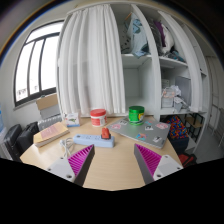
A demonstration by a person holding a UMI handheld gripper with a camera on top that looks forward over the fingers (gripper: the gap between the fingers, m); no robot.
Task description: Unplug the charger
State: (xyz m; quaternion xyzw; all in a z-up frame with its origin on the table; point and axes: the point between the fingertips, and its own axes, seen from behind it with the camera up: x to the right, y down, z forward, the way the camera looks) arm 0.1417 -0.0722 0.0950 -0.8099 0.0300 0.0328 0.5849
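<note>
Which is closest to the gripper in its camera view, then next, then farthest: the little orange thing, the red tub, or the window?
From the open gripper:
1. Little orange thing, on the table just ahead of the fingers.
2. Red tub, behind it on the table.
3. Window, far back, left of the curtain.

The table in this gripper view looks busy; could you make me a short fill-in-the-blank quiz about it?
1. The tongs are ___, holding nothing.
2. The red spool stands beside a ___ spool.
3. A white ___ hangs behind the table.
4. Daylight enters through the ___.

Missing words: open; green; curtain; window
</note>
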